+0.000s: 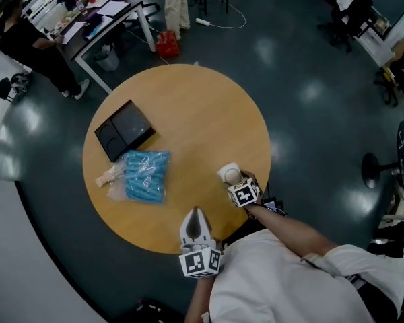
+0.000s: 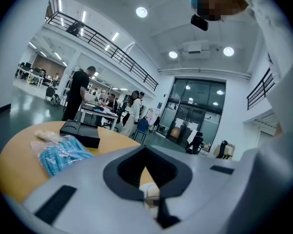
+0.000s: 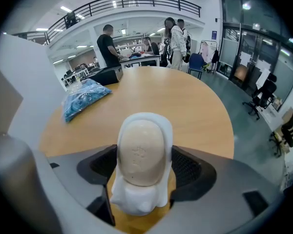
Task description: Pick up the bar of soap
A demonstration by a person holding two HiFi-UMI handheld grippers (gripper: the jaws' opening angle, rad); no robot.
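The soap [image 3: 139,152], in its white holder [image 3: 136,201], sat on the bench [image 1: 188,113] at the head view's lower right. The right tongs [image 1: 230,175] were spread wide around it, apparently not gripping. The left tongs [image 1: 195,214] were pinched together, empty. Closing and lifting remained.

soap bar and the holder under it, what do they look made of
Soap bar: beige, matte and waxy-looking, with a faint stamped mark, consistent with solid soap. Holder: white, smooth, softly rounded edges; could be plastic, silicone or ceramic, the look leaves it open.
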